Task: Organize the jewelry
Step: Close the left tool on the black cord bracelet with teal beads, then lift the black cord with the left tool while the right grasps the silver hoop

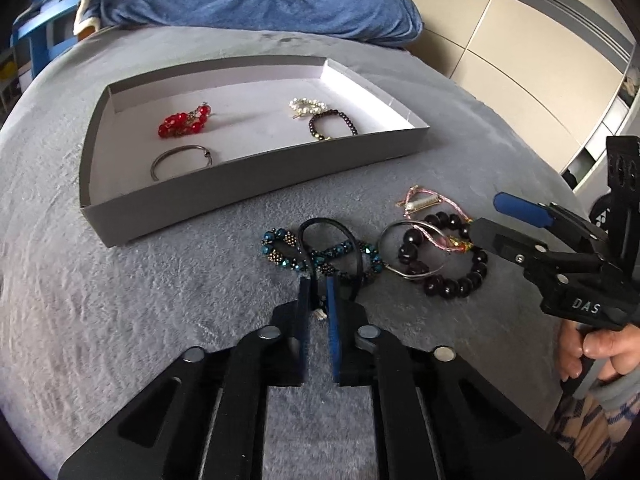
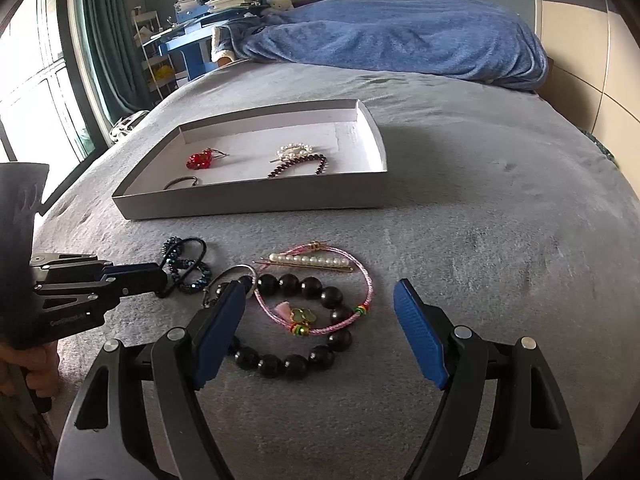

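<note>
Starting at your far left, the grey tray [image 1: 256,184] sits on the grey bedspread [image 1: 120,300], well apart from the loose pieces. Inside it, from left to right, lie a thin metal bangle [image 1: 180,160] near the front wall, a red bead bracelet [image 1: 186,122] behind it, then a pearl bracelet [image 1: 306,105] touching a dark maroon bead bracelet [image 1: 334,124].

Moving right, your left gripper [image 1: 318,280] has its blue pads drawn nearly together, pinching the near end of a black hair tie [image 1: 330,244]. That tie lies looped over a teal bead bracelet [image 1: 320,254], which stays flat on the bedspread.

Just beside these, a silver ring bangle [image 1: 412,248] overlaps a large black bead bracelet [image 2: 296,320]. A pink cord bracelet [image 2: 320,292] with a small charm lies across the black beads, and a pearl hair clip [image 2: 308,261] rests just behind, touching the pink cord.

Your right gripper [image 2: 320,308] is spread wide, one pad either side of this cluster; the left pad sits over the silver ring bangle and the edge of the black beads, the right pad over bare bedspread. It holds nothing.

Beyond everything, a blue blanket [image 2: 400,36] is bunched at the far end of the bed
</note>
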A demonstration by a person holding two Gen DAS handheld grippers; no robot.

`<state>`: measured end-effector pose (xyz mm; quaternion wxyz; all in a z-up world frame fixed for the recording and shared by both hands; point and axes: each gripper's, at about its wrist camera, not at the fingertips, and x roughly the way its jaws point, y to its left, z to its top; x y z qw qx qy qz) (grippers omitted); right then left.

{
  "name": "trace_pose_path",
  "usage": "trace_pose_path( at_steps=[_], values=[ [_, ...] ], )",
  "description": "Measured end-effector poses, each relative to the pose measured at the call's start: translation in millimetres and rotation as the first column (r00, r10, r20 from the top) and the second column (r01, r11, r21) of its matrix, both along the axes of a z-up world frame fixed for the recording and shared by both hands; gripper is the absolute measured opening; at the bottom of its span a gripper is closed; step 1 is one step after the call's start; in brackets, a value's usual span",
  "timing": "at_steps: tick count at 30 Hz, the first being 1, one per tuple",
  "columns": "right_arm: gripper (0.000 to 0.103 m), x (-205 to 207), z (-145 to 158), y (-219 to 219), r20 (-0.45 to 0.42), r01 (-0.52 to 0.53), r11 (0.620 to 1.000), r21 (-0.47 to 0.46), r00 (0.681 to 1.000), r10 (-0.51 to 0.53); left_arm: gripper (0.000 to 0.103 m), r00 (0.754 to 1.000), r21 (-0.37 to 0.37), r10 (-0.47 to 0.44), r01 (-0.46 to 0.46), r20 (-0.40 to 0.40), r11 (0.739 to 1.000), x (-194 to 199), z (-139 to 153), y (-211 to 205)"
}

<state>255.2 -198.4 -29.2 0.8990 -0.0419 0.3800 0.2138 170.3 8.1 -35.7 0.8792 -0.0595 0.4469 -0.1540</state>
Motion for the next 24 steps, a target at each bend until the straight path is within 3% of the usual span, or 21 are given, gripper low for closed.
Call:
trace_pose_path(
  at_steps=[5, 8, 16, 18, 20, 24],
  values=[
    [0.074, -2, 1, 10, 0.002, -0.035, 0.999, 0.006, 0.999, 0.035, 0.007, 1.0, 0.008, 0.022, -0.022, -0.004, 1.0, -13, 5, 13],
    [0.067, -2, 1, 19, -0.006, -0.066, 0.998, 0.009, 0.998, 0.066, 0.007, 0.999, 0.021, 0.046, -0.046, -0.015, 0.999, -18, 7, 22],
    [0.066, -5, -3, 39, -0.02, -0.111, 0.994, -0.003, 0.994, 0.111, 0.007, 0.996, 0.038, 0.076, -0.074, -0.04, 0.997, -25, 5, 35],
    [0.067, -7, -5, 45, -0.02, -0.123, 0.992, -0.019, 0.992, 0.123, 0.011, 0.996, 0.037, 0.08, -0.079, -0.039, 0.996, -26, 4, 37],
    [0.067, -7, -7, 51, -0.019, -0.135, 0.99, -0.047, 0.991, 0.134, 0.025, 0.995, 0.039, 0.094, -0.093, -0.035, 0.995, -25, 4, 39],
    [0.067, -8, -16, 66, -0.006, -0.151, 0.978, -0.145, 0.988, 0.152, 0.038, 0.995, 0.044, 0.093, -0.091, -0.029, 0.995, -21, 4, 38]
  ],
)
